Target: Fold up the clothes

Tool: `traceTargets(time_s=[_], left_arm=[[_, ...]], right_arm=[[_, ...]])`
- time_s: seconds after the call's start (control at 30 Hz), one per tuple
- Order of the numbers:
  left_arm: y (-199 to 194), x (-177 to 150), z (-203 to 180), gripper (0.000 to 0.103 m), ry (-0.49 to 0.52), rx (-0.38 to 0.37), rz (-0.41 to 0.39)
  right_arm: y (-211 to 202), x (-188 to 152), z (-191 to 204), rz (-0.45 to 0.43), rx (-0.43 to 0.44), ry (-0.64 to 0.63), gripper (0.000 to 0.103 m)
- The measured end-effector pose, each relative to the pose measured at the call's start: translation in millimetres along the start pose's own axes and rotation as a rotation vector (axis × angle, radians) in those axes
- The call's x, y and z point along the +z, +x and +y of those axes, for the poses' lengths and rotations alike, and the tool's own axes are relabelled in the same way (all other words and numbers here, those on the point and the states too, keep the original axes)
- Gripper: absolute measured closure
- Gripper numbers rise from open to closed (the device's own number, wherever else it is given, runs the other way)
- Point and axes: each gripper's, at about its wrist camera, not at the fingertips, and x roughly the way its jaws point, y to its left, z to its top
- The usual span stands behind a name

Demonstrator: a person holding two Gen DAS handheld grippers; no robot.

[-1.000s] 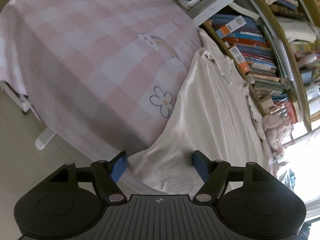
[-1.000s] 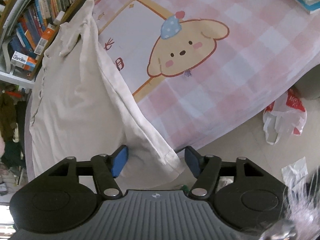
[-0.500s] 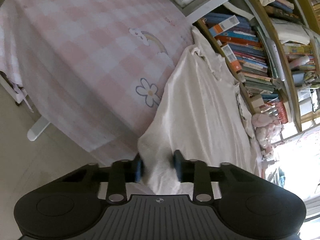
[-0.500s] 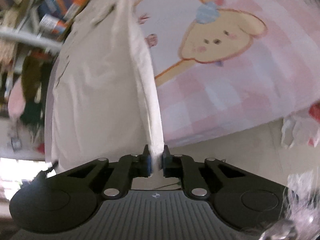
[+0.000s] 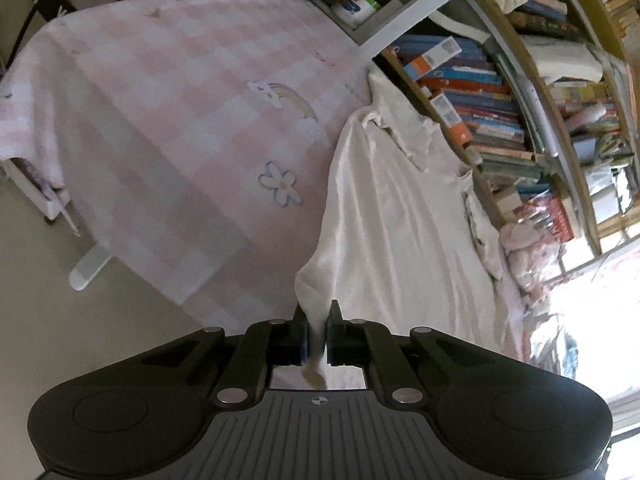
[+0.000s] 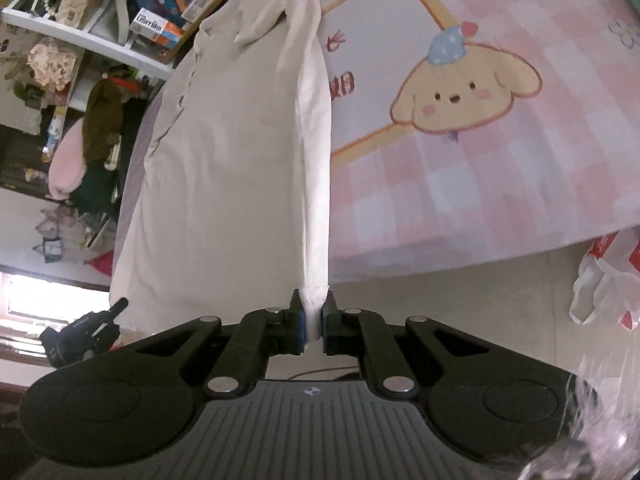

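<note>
A cream-white shirt (image 5: 404,216) lies lengthwise on a bed with a pink checked sheet (image 5: 168,132), its collar toward the bookshelf. In the left wrist view my left gripper (image 5: 317,322) is shut on one bottom corner of the shirt, and the hem rises from the bed into the jaws. My right gripper (image 6: 313,314) is shut on the other bottom corner of the same shirt (image 6: 240,152), which is pulled up into a taut vertical ridge. The buttoned front and collar show at the top of the right wrist view.
A packed bookshelf (image 5: 500,112) runs along the far side of the bed. The sheet (image 6: 480,152) carries a cartoon dog print. A white and red plastic bag (image 6: 604,284) lies on the floor at right. Bed edge and floor (image 5: 80,340) are close below both grippers.
Both grippers went from open around the shirt's bottom corners to shut on them. They have lifted the corners, pulling the hem up off the bed.
</note>
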Motion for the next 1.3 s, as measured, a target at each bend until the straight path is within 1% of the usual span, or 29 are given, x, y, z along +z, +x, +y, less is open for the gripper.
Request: traceTargets(time_s=[0.1, 0.33, 0.43, 0.53, 0.6, 0.63, 0.7, 0.8, 0.9, 0.97, 1.17, 1.3], left_arm=[[-11.5, -7.5, 3.8, 0.097, -0.006, 0.020, 0.008], [-24.0, -7.8, -3.4, 0.097, -0.058, -0.047, -0.046], [-29.4, -7.9, -6.5, 0.097, -0.081, -0.076, -0.069], [-34.4, -7.0, -10.5, 0.097, -0.103, -0.108, -0.095], [-32.7, 7.8, -23.7, 0.097, -0.115, -0.183, -0.158], [-27.8, 15.3, -28.5, 0.097, -0.134, -0.205, -0.185], [-18.0, 30.2, -38.2, 0.097, -0.172, -0.249, -0.239], [-2.8, 52.9, -52.9, 0.097, -0.226, -0.312, -0.317], [22.2, 79.3, -72.9, 0.097, -0.222, -0.330, -0.318], [37.5, 99.8, -81.1, 0.097, -0.225, -0.339, -0.310], [83.3, 161.4, -105.9, 0.097, -0.236, -0.366, -0.284], [113.2, 196.1, -117.5, 0.097, -0.253, -0.381, -0.258]], right_arm=[[-4.6, -11.8, -6.1, 0.032, 0.010, 0.000, 0.096], [-10.6, -35.2, -22.0, 0.091, 0.037, 0.025, 0.097], [-16.8, -30.0, -20.9, 0.082, 0.083, 0.035, 0.097], [-30.8, -9.2, -12.5, 0.003, 0.177, 0.035, 0.097], [-41.8, 10.6, -6.3, -0.077, 0.242, 0.042, 0.097], [-46.1, 21.3, -3.8, -0.120, 0.268, 0.048, 0.097], [-50.2, 41.8, 0.4, -0.193, 0.305, 0.070, 0.097], [-50.5, 73.9, 4.3, -0.303, 0.333, 0.104, 0.097], [-43.5, 105.3, 8.2, -0.386, 0.312, 0.175, 0.097], [-39.6, 126.5, 13.3, -0.427, 0.291, 0.187, 0.097], [-26.9, 187.3, 37.0, -0.516, 0.268, 0.186, 0.097], [-16.5, 216.3, 42.5, -0.555, 0.251, 0.203, 0.097]])
